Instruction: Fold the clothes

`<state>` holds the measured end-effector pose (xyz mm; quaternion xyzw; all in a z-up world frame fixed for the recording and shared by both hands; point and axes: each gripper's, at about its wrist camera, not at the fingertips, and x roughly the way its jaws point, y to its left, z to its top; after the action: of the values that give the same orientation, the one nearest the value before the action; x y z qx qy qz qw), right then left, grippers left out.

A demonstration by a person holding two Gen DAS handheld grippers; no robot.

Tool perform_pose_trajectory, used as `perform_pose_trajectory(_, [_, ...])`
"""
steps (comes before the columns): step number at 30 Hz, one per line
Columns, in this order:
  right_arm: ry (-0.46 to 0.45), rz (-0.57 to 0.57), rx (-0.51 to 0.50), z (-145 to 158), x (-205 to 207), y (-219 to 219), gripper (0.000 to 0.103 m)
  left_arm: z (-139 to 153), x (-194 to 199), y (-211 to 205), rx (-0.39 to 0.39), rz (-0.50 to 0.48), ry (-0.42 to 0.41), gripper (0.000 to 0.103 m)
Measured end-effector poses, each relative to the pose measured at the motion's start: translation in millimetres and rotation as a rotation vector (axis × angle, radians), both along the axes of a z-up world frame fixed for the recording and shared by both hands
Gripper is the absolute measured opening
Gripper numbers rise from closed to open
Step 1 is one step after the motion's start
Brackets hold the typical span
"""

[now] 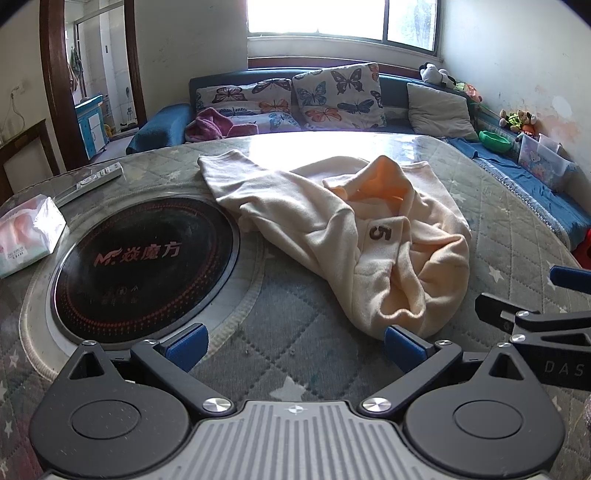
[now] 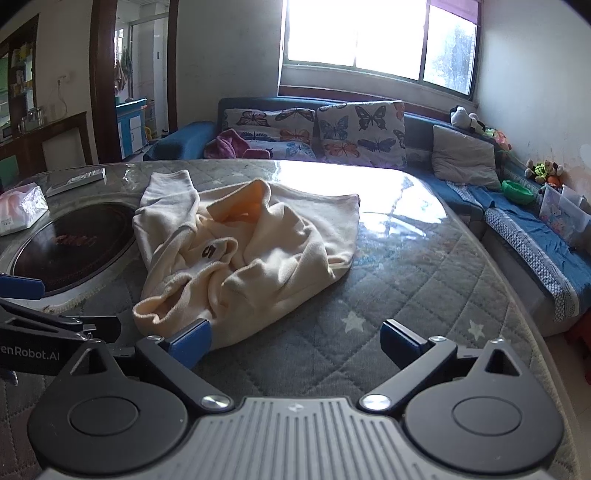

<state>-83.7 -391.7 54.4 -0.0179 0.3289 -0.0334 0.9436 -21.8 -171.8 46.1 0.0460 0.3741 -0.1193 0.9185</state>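
Now I keep the left gripper and right gripper spread, and should first flatten the crumpled cream garment at frame centre.

A home living room: a blue sofa with butterfly cushions, plush toys, and a quilted tabletop.

Daylight from window, blown out white in both views. Strong glare on far table top; room otherwise dim, walls w/ soft shade. Fisheye bends edges, corners black. Centre sharp, grippers near lens slightly soft.
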Motion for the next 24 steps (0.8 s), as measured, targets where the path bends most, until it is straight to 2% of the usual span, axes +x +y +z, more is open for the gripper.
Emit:
perform_pose_trajectory(9, [-0.029,0.04,-0.02,17.9,30.8,-1.1,0.093,14.3,19.8,2.6,-0.005,0.004,-0.04,0.103])
perform_pose_trajectory(13, [-0.022,0.049,-0.022,22.7,51.8,-2.8,0.086,19.6,32.2,4.6,-0.003,0.018,-0.055,0.103])
perform_pose_trajectory(15, [-0.018,0.06,-0.024,24.2,62.8,-3.6,0.079,20.7,38.8,5.6,-0.003,0.024,-0.055,0.103])
perform_pose_trajectory(24, [-0.007,0.099,-0.053,19.9,121.6,2.9,0.064,18.4,61.6,8.2,-0.008,0.03,-0.043,0.103])
